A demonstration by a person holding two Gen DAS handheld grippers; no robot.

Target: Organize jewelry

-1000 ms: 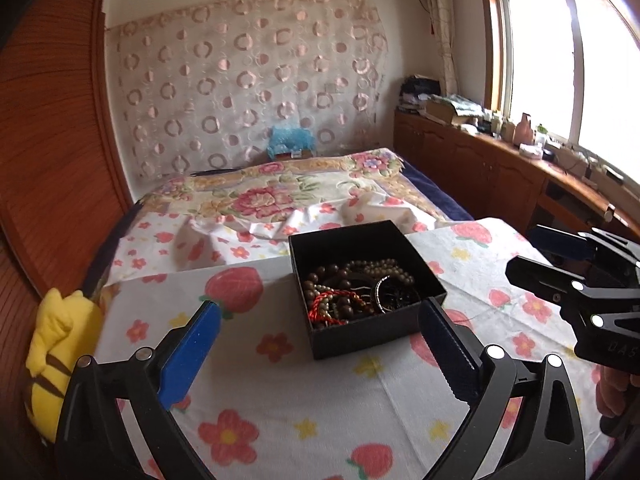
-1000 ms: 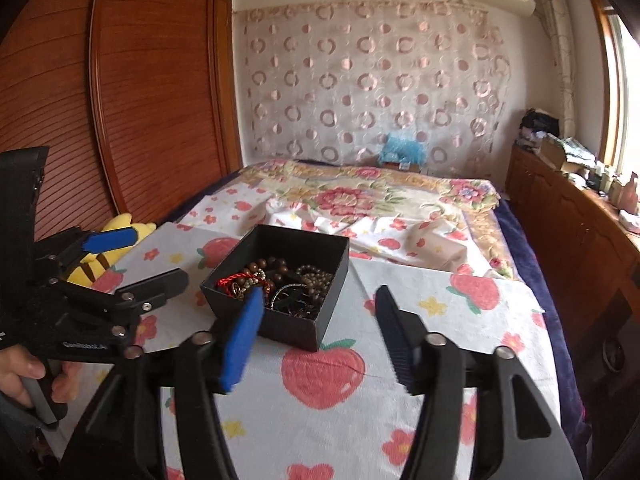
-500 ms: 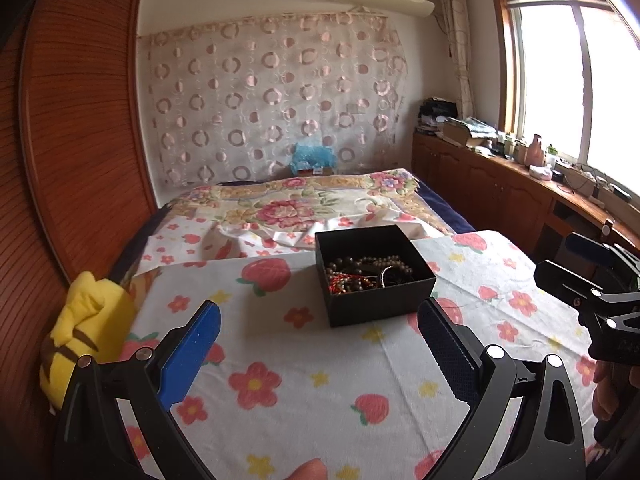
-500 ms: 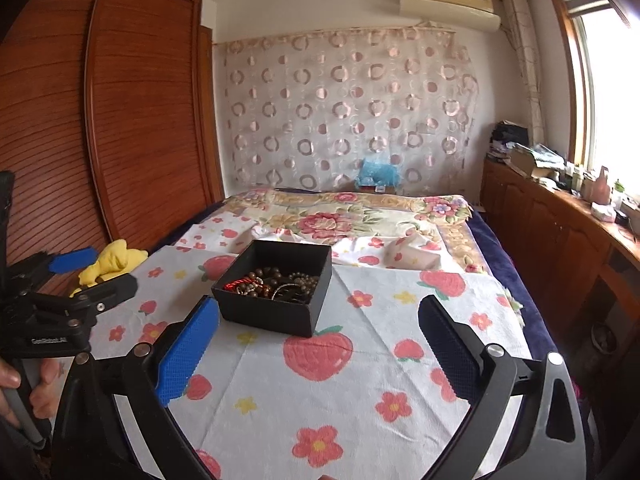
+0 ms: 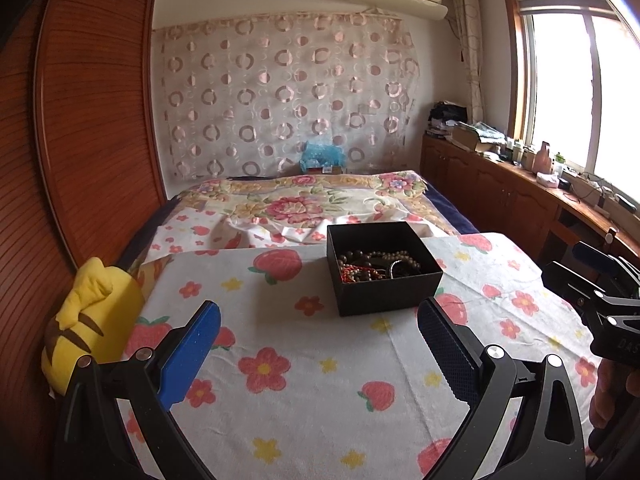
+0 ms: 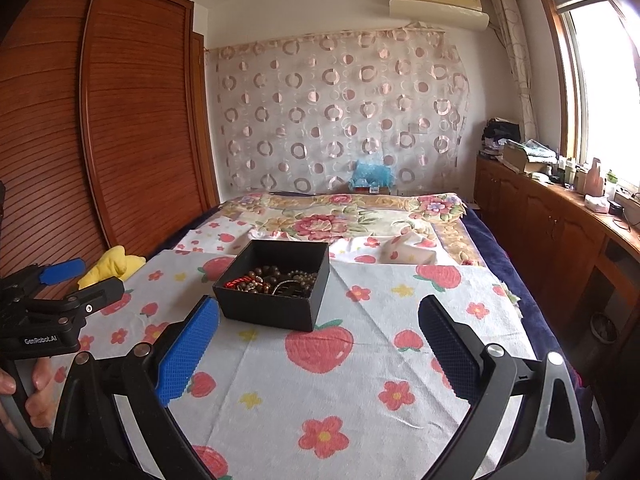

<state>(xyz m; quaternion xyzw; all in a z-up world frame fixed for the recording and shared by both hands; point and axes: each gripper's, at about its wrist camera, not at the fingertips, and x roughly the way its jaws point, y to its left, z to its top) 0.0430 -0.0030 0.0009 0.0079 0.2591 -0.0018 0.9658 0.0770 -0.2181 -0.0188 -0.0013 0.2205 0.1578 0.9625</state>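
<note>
The beaded jewelry lies heaped inside the open black square cardboard box. Our left gripper and right gripper, both spread and empty, hang short of that box; any pick wants one strand pinched alone.

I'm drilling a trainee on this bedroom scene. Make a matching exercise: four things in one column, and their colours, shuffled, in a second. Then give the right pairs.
Things:
1. box holding the beads
2. soft toy at the cloth's edge
3. wardrobe door
4. bundle at the head of the bed

Colours:
A. light blue
B. black
C. reddish brown
D. yellow

Pairs: 1-B, 2-D, 3-C, 4-A
</note>
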